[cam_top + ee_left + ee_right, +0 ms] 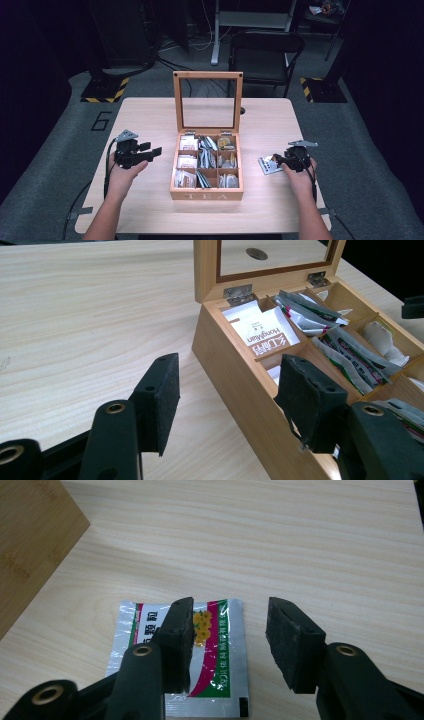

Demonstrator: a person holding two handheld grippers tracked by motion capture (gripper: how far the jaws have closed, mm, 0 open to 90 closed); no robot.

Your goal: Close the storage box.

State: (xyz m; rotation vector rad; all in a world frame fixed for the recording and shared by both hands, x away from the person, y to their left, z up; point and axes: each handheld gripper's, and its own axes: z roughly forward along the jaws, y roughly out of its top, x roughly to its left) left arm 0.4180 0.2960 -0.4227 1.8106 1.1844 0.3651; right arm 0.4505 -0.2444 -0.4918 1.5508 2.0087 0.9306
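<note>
A wooden tea box (206, 194) stands mid-table with its glass lid (207, 101) upright; its compartments hold several tea sachets (207, 160). My left gripper (150, 151) is open beside the box's left wall, nothing between its jaws; in the left gripper view (227, 400) the box wall (235, 385) and a white sachet (262, 334) lie just ahead. My right gripper (276, 160) is open over a silver sachet (267, 166) lying flat on the table right of the box. The right gripper view (230, 640) shows the sachet (215, 660) partly under the left jaw, not gripped.
The table (150, 115) is light wood, with bare room on both sides of the box. A black chair (265, 52) and a stand base with yellow-black stripes (105, 90) sit on the floor behind the table. The person's forearms come in from the front edge.
</note>
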